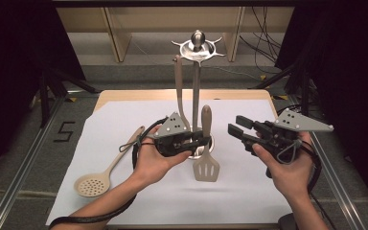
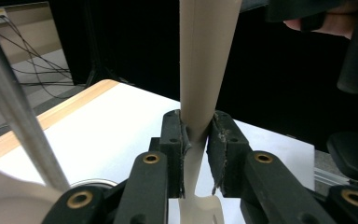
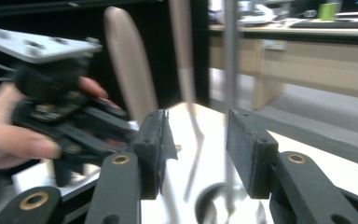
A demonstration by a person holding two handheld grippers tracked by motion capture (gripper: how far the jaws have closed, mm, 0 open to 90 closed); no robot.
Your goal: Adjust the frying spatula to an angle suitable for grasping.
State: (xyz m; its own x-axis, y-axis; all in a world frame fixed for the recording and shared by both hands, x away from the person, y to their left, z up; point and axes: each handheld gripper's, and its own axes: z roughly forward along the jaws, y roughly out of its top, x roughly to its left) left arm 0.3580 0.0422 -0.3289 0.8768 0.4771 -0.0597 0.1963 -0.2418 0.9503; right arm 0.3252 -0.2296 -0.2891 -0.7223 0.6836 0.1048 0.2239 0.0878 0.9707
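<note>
One slotted spatula [image 1: 206, 158] is the thing in hand: it hangs blade-down above the white sheet [image 1: 249, 191], handle pointing up, just in front of the round base of the utensil stand [image 1: 196, 96]. The left gripper [image 1: 202, 139] pinches it at the narrow neck, where handle meets blade; the left gripper view shows both black pads pressed flat against the beige neck [image 2: 196, 140]. Gripping low like this probably leaves the handle's upper end free to be lifted toward one of the hooks on the stand's top ring [image 1: 199, 48], which seems to be the aim.

Another beige utensil [image 1: 179, 91] already hangs from that ring beside the metal pole, so the spatula is held to the right of it, clear of contact as far as I can tell.

Right of the stand, the right gripper [image 1: 235, 125] hovers apart from the spatula with its jaws spread and nothing between them, pointed toward the pole; it looks ready to steady something rather than carry.

Farther left, a perforated spoon [image 1: 103, 175] lies flat on the sheet, well apart, likely waiting its turn.
</note>
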